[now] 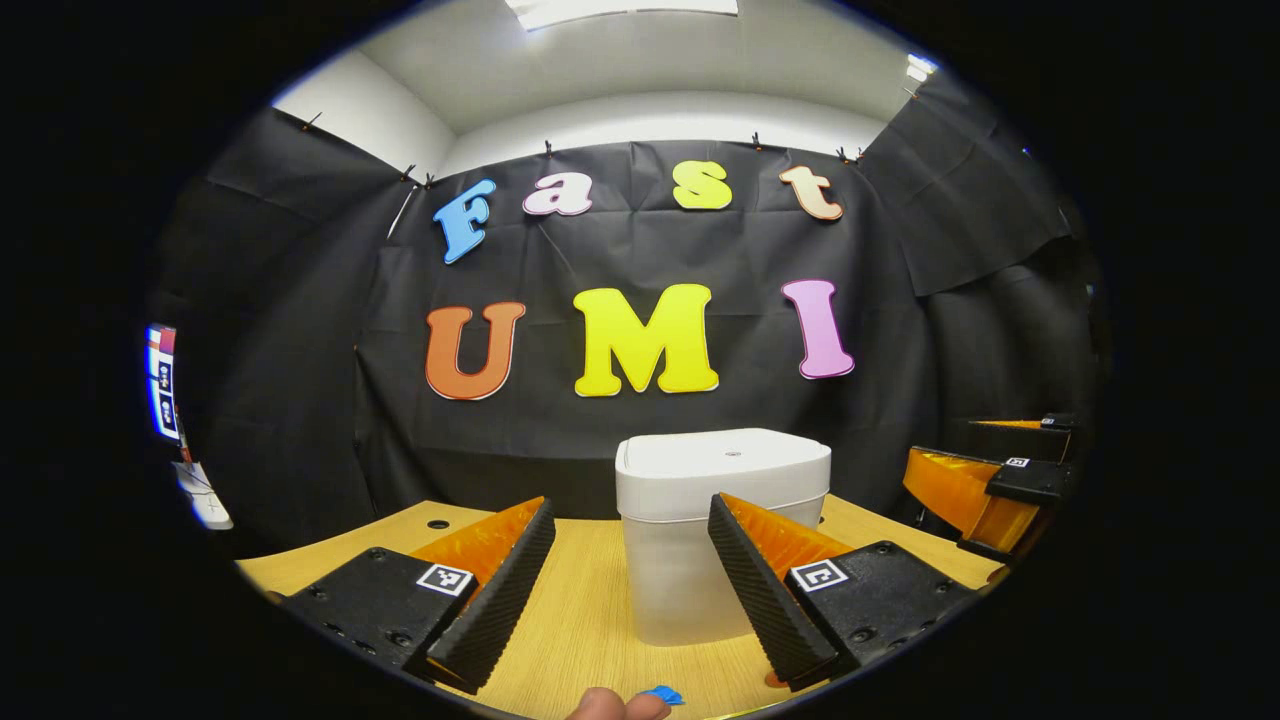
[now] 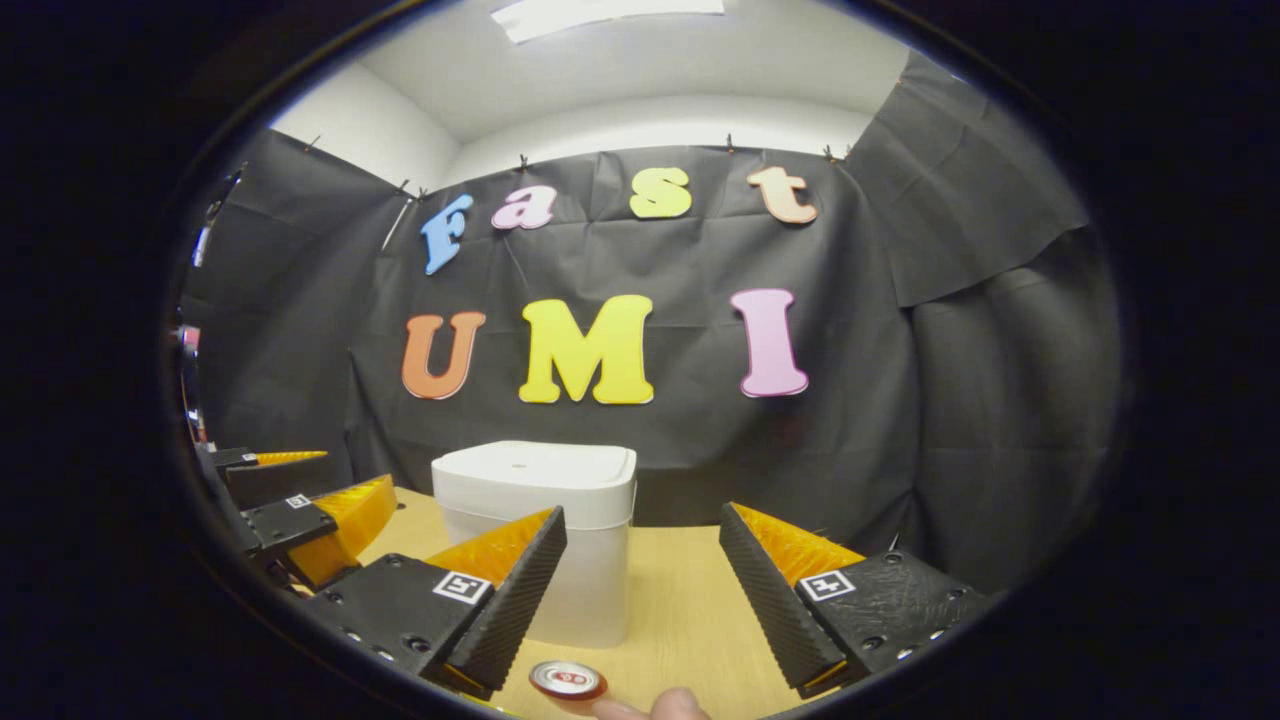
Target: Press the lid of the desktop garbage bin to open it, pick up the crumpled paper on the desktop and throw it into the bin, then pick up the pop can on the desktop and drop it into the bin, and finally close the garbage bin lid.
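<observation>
The white desktop bin (image 1: 722, 480) stands on the wooden desktop straight ahead in the left gripper view, its lid (image 1: 730, 452) down. My left gripper (image 1: 630, 505) is open just in front of it, nothing between its fingers. My right gripper (image 1: 985, 480) is off to the right, also open. In the right gripper view the bin (image 2: 540, 500) stands ahead and to the left of my open right gripper (image 2: 642, 512). The pop can (image 2: 567, 679) stands upright close below, near the left finger. My left gripper (image 2: 300, 510) is at the left edge.
The light wooden desktop (image 1: 590, 620) runs back to the black cloth wall. A small blue thing (image 1: 662, 693) and a person's fingertip (image 1: 615, 705) lie at the bottom edge of the left gripper view. Another fingertip (image 2: 665, 705) is beside the can. Bare wood (image 2: 690, 590) lies right of the bin.
</observation>
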